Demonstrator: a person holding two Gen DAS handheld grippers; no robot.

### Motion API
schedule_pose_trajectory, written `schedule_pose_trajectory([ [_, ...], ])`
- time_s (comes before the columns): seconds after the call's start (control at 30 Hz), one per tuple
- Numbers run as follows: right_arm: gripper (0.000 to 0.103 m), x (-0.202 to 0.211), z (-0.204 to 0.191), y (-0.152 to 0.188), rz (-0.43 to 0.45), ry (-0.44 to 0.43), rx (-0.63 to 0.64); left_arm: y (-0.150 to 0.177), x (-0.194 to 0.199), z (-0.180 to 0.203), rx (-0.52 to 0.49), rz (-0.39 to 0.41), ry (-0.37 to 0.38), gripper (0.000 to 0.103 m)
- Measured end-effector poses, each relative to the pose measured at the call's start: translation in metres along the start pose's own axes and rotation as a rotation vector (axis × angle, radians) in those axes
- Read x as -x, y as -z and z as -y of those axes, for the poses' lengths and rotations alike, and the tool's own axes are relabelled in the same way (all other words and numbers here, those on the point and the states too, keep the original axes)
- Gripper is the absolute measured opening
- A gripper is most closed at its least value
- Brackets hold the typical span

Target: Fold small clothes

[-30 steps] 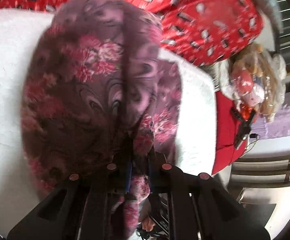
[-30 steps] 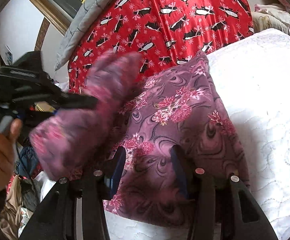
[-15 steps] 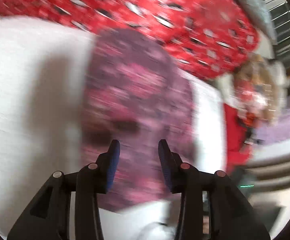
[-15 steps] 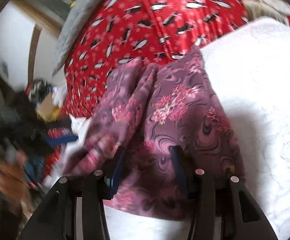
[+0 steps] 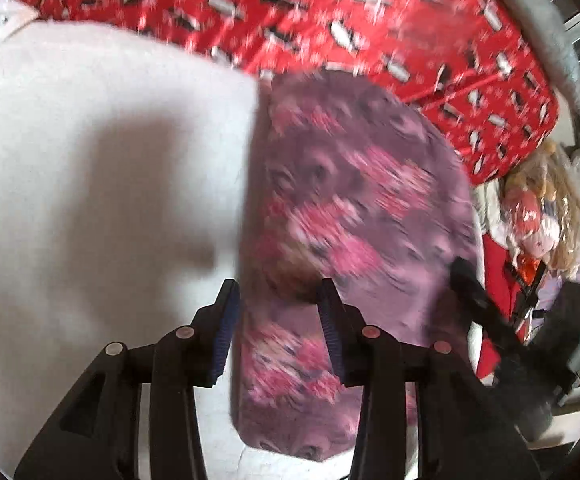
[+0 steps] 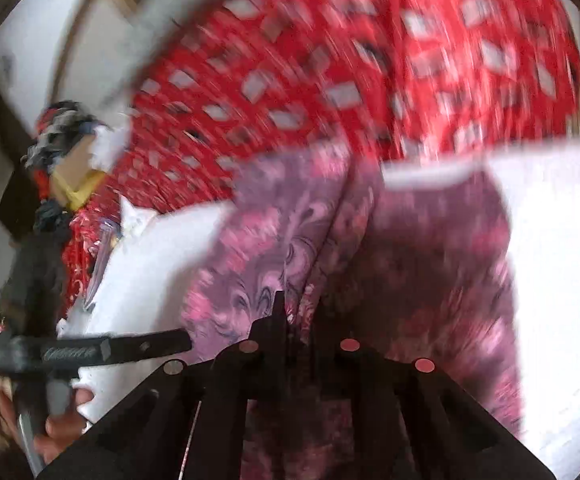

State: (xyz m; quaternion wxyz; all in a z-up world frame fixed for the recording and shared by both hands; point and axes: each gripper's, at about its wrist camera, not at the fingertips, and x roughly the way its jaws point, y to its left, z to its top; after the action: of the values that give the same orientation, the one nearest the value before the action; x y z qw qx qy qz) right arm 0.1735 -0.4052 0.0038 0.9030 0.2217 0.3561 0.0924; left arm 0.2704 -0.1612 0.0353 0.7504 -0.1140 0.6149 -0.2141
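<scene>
A purple garment with pink flowers (image 5: 354,216) lies folded on the white quilted bed (image 5: 90,160); the views are blurred by motion. My left gripper (image 5: 278,300) is open and empty, hovering over the garment's near left edge. My right gripper (image 6: 294,312) is shut on the near edge of the garment (image 6: 410,260), with cloth bunched between the fingers. The right gripper also shows at the right of the left wrist view (image 5: 478,300), and the left one at the left of the right wrist view (image 6: 102,350).
A red penguin-print blanket (image 5: 370,20) lies behind the garment. A doll in plastic wrap (image 5: 542,216) and clutter sit past the bed's right edge. A pile of clothes (image 6: 58,160) stands at the left of the right wrist view.
My left gripper let go of the garment flap, opened and drew back. The flap dropped onto the garment. My right gripper went from open to shut on the garment's near edge.
</scene>
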Motion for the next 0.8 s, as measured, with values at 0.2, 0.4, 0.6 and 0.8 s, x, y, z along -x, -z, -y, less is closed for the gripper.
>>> schedule_pose_trajectory([
  [0.2, 0.009, 0.024, 0.073, 0.01, 0.045, 0.126, -0.184, 0.003, -0.04, 0.007, -0.042, -0.072, -0.066, 0.039],
  [0.4, 0.023, 0.031, 0.106, 0.012, 0.03, 0.124, -0.296, -0.006, -0.029, 0.015, -0.076, -0.042, -0.086, 0.038],
  [0.6, 0.025, 0.023, 0.072, -0.041, 0.113, 0.067, -0.197, -0.033, -0.034, 0.053, -0.129, 0.011, -0.116, 0.038],
  [0.8, 0.008, -0.042, 0.087, -0.031, -0.067, 0.368, -0.1, -0.043, -0.083, 0.064, -0.204, 0.015, -0.293, 0.071],
])
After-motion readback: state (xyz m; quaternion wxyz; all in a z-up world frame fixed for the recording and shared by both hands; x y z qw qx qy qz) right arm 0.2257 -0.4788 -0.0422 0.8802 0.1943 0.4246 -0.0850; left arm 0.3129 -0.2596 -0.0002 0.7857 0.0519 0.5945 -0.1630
